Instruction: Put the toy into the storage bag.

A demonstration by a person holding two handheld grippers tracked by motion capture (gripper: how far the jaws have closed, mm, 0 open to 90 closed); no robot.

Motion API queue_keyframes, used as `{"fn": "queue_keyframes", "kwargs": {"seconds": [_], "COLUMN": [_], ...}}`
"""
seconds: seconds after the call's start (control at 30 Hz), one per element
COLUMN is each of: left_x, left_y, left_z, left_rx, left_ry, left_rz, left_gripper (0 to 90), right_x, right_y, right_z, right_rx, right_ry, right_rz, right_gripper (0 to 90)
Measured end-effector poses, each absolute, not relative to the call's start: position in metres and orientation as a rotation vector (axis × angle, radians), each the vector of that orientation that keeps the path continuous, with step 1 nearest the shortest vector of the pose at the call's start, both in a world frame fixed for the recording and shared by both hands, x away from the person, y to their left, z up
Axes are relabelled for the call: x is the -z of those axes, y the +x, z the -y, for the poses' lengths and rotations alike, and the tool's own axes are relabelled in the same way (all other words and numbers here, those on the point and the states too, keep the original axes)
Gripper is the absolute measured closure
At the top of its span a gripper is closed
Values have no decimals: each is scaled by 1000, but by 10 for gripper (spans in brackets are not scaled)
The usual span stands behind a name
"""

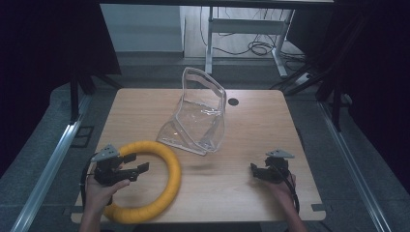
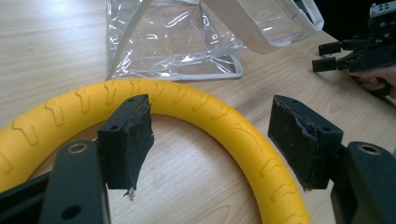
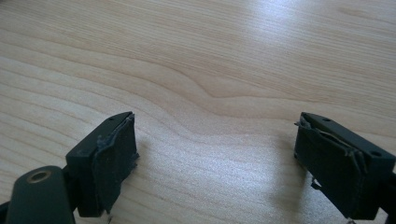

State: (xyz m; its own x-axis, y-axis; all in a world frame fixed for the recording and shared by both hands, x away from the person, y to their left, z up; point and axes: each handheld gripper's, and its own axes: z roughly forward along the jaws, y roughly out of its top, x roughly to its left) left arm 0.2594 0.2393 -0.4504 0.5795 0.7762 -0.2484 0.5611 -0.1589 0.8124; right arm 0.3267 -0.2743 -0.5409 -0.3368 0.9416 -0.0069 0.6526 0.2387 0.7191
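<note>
Left gripper sits at the near left of the bench, jaws spread wide and gripping nothing, poised over the hollow of the yellow ring. From the left gripper view the ring arcs past both pads, behind the left pad and under the right one; its moulded chevron tread shows there, which the high view is too coarse to give. Whether either pad touches the ring cannot be told. Beyond the ring lies a clear bag with pale edging, and at the far right of that view the right gripper.

Right gripper is at the near right of the bench, well apart from the ring, jaws likewise released. Its own view gives bare wood grain between frayed pads.

From the high view, the bag stands partly upright at mid-bench, its open mouth toward the far edge, just beyond the ring. A dark round hole lies to its right.
</note>
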Motion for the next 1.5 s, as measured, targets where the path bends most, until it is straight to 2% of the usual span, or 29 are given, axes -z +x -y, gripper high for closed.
{"fn": "queue_keyframes", "kwargs": {"seconds": [0.7, 1.1, 1.23, 1.5], "left_x": [442, 438, 435, 436], "left_y": [253, 251, 244, 236], "left_z": [-238, -221, -214, -205], "left_rx": [-271, -220, -276, -174], "left_ry": [1869, 1961, 2009, 2113], "left_rz": [-1046, -1022, -1026, -951], "left_gripper": [320, 328, 338, 334], "right_x": [541, 541, 541, 541], "right_y": [327, 327, 327, 327], "right_z": [274, 275, 275, 275], "right_rx": [-875, -872, -872, -873], "right_ry": [1458, 1460, 1462, 1463], "right_rz": [-2074, -2068, -2068, -2067], "right_gripper": [130, 134, 134, 136]}}
